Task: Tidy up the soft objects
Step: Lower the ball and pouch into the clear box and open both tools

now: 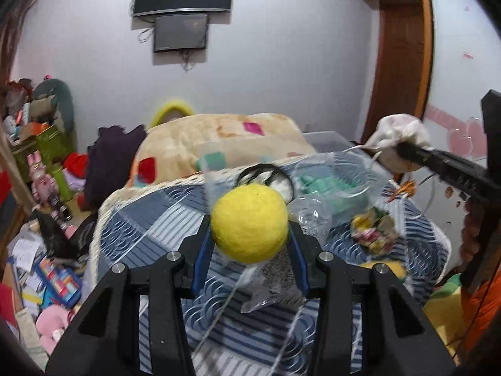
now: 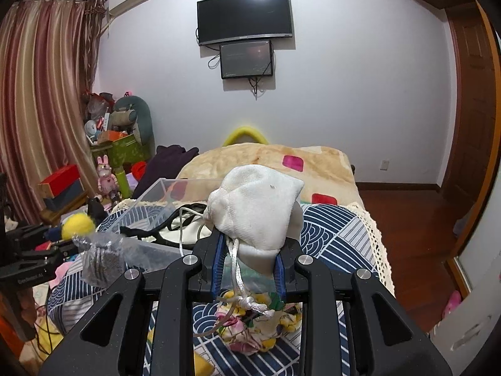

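Item one: yellow felt ball [image 1: 249,223], clamped between the blue-padded fingers of the left gripper [image 1: 249,235] and held aloft, short of the clear plastic bin [image 2: 162,197]. A crinkled clear bag [image 1: 275,279] hangs from the same grasp.

Item two: white drawstring pouch [image 2: 255,210], pinched by the right gripper [image 2: 249,250] at its gathered neck, its silver cords [image 2: 235,269] trailing down; it is held above the bedspread, right of the bin.

Item three: floral fabric bundle [image 2: 250,326], lying loose on the striped bedspread [image 2: 332,235], nearer the camera than the bin.

Handling note: the step appears to be carrying both pieces to the bin. Each grasp is best kept closed until the piece is over the bin's opening, then let go low, with cords and bag clear of the rim.
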Demonstrator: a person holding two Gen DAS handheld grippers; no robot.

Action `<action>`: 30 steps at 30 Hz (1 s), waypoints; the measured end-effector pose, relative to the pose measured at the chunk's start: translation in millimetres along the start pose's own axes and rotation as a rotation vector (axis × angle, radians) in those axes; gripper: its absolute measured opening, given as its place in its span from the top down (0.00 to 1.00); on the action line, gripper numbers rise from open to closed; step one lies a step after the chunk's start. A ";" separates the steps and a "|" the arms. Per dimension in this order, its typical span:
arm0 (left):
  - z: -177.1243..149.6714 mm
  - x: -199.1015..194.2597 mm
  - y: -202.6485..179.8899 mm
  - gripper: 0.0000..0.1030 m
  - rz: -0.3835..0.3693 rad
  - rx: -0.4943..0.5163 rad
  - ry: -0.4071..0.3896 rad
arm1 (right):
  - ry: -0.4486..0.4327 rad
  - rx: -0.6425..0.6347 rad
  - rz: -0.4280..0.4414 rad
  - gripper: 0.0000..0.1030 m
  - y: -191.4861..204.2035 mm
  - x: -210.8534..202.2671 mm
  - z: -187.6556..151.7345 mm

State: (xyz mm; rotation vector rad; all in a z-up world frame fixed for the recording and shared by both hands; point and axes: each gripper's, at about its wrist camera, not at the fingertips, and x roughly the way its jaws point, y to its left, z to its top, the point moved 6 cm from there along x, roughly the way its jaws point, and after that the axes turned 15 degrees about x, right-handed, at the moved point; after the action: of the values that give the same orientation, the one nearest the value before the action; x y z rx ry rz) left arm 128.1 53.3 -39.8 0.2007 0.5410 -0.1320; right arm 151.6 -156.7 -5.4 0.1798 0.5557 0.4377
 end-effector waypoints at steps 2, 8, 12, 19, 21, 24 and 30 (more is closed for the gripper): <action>9.5 9.1 -9.8 0.57 -0.046 0.017 0.003 | 0.007 -0.005 0.000 0.77 0.3 3.8 0.7; 29.9 43.6 -30.5 0.57 -0.120 0.029 0.029 | 0.025 -0.012 0.002 0.77 -0.7 17.1 5.3; 40.0 66.4 -33.9 0.57 -0.112 0.039 0.056 | 0.028 -0.017 -0.001 0.77 1.0 27.7 13.4; 37.6 89.3 -29.2 0.44 -0.068 0.034 0.106 | 0.074 -0.011 -0.006 0.77 0.8 53.0 19.5; 36.7 91.3 -26.1 0.37 -0.050 0.023 0.105 | 0.110 -0.016 -0.019 0.77 -0.8 64.8 14.7; 32.3 96.0 -25.1 0.37 -0.038 0.027 0.130 | 0.167 -0.046 -0.040 0.77 0.1 77.6 2.8; 30.1 90.9 -23.0 0.36 -0.045 0.010 0.118 | 0.235 -0.114 -0.060 0.74 1.3 84.3 -13.1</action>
State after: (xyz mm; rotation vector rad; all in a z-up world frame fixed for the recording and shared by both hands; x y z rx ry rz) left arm 216.2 17.7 -65.7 0.2073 0.6630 -0.1671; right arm 208.1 -117.2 -55.7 0.0019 0.7625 0.4337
